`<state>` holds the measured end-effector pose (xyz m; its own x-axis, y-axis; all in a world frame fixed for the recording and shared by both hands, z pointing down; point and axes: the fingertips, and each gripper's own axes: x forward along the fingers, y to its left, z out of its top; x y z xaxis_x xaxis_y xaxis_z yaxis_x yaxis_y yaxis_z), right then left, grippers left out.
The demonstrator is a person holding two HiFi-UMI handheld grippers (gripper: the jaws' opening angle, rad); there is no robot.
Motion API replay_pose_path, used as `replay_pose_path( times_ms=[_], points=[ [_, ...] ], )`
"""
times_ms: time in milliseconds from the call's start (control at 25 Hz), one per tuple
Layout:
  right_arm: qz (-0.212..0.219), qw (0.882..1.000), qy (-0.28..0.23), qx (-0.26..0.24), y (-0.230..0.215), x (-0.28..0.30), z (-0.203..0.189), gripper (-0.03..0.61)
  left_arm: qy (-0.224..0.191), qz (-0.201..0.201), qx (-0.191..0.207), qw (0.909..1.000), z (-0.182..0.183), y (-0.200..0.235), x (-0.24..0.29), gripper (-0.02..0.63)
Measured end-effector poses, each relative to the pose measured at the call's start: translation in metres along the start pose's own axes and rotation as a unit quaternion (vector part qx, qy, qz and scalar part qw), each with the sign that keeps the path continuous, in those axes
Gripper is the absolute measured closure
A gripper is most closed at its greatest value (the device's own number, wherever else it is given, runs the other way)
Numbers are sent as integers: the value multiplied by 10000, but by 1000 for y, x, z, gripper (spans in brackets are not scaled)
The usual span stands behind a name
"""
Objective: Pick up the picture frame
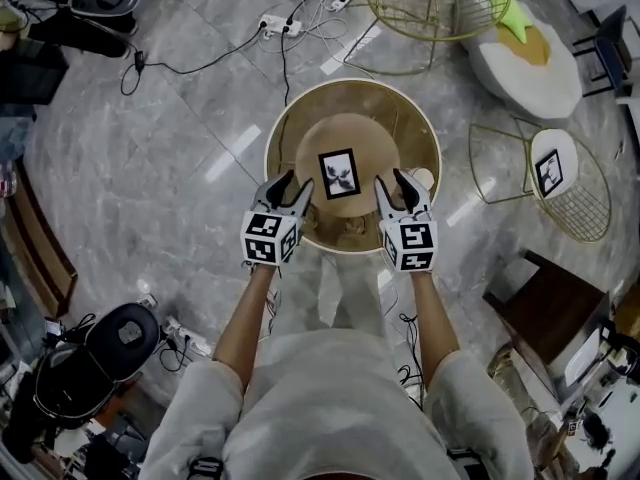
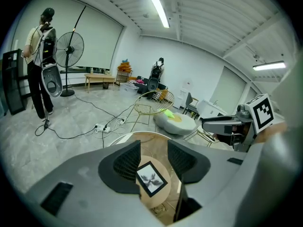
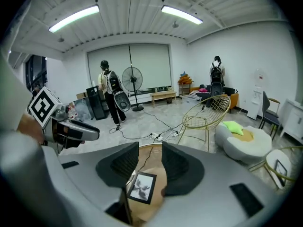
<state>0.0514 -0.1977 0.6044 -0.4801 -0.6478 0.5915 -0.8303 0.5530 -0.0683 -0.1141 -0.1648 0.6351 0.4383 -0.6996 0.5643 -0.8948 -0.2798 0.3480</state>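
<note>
Approach stage: left gripper and right gripper hover, jaws apart and empty, flanking the picture frame on the round table; next move likely calls for lowering onto its edges.

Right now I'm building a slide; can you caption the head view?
Left gripper and right gripper, both open, flank a picture frame on a round table.

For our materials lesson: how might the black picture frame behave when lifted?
The small black rectangular picture frame looks thin, so probably stiff and light. Lying flat on the round tan tabletop, it may slide, not tip.
</note>
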Motion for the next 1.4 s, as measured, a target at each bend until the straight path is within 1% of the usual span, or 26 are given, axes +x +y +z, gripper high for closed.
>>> replay_pose_path(
  times_ms=[360, 560, 960, 1240, 1400],
  points=[
    [137, 9996, 227, 48, 3, 17, -34, 425, 179, -5, -112, 9998, -31, 5, 22, 439],
    [201, 9994, 282, 71, 3, 26, -45, 425, 191, 35, -163, 9997, -41, 10, 30, 439],
    [366, 9980, 511, 72, 11, 40, -78, 425, 370, 62, -330, 9988, -79, 13, 43, 439],
    [416, 9972, 608, 101, 15, 58, -95, 425, 457, 32, -415, 9981, -98, 23, 59, 439],
    [432, 9962, 734, 167, 17, 65, -112, 425, 544, 32, -480, 9974, -113, 26, 67, 439]
  ],
)
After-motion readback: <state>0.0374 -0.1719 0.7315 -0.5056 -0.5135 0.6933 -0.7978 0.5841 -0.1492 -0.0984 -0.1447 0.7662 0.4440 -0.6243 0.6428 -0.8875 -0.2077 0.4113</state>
